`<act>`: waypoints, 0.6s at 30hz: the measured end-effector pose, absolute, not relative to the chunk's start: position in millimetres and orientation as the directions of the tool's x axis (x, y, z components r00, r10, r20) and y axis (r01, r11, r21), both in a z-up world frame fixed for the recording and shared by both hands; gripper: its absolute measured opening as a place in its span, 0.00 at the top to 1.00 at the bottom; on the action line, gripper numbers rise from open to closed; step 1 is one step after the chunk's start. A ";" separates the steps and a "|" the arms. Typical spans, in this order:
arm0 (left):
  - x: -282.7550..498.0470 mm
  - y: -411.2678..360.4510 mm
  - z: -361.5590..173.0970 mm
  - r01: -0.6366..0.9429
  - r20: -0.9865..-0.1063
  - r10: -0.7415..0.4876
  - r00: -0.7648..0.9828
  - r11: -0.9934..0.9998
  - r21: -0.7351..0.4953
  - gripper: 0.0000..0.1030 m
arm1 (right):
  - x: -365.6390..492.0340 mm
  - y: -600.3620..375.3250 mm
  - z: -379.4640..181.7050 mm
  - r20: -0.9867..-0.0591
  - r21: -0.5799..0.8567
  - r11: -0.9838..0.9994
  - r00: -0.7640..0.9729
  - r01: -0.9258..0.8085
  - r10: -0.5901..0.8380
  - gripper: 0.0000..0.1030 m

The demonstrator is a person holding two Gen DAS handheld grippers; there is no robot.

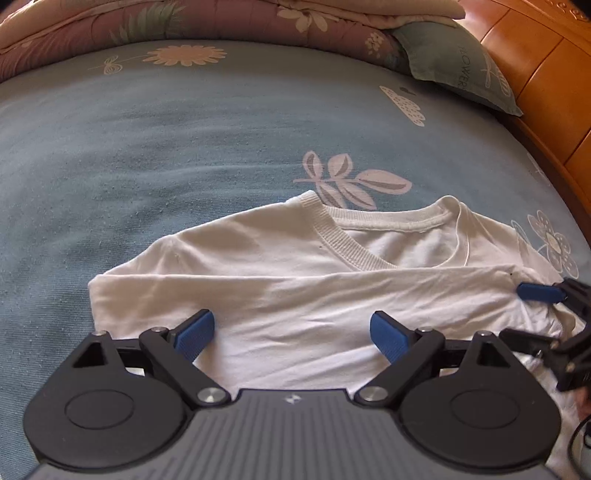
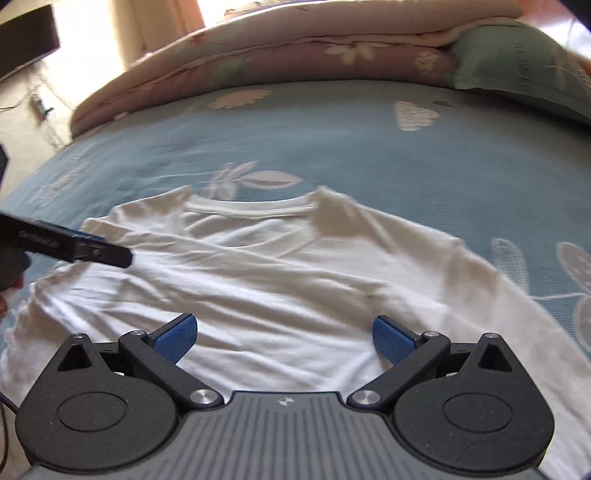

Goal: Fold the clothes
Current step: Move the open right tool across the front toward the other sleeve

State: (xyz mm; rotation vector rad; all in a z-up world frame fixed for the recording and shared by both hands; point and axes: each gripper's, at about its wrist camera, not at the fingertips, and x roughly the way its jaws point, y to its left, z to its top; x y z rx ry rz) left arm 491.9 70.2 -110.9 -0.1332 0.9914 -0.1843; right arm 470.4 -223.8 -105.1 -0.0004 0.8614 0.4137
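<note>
Both my tongs gape wide over the shirt (image 1: 295, 295), holding nothing.
Its collar (image 1: 369, 236) points toward the quilt (image 1: 184, 18); bare blue sheet (image 1: 147, 147) surrounds it; long axis crosswise.

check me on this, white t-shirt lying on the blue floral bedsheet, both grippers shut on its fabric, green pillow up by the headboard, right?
Not quite. Both grippers are open, not shut: the left gripper and right gripper each have their blue pads spread wide above the white t-shirt, as each wrist view shows. The rest holds: the shirt lies on the blue floral bedsheet, with the green pillow by the headboard.
</note>
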 end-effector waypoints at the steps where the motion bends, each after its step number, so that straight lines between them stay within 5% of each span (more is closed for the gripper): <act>1: 490.7 70.1 -108.0 0.085 -0.817 -0.215 0.535 0.976 -0.201 0.11 | 469.5 -224.4 -100.5 -0.741 0.160 0.926 0.578 -0.341 0.341 0.00; 8: 469.3 65.5 -98.8 0.102 -0.823 -0.217 0.525 0.976 -0.192 0.11 | 431.6 -200.5 -91.1 -0.730 0.261 0.846 0.479 -0.465 0.488 0.00; 18: 458.0 61.8 -98.3 0.072 -0.844 -0.173 0.508 0.985 -0.158 0.11 | 386.5 -221.9 -94.3 -0.765 0.153 0.870 0.502 -0.469 0.404 0.00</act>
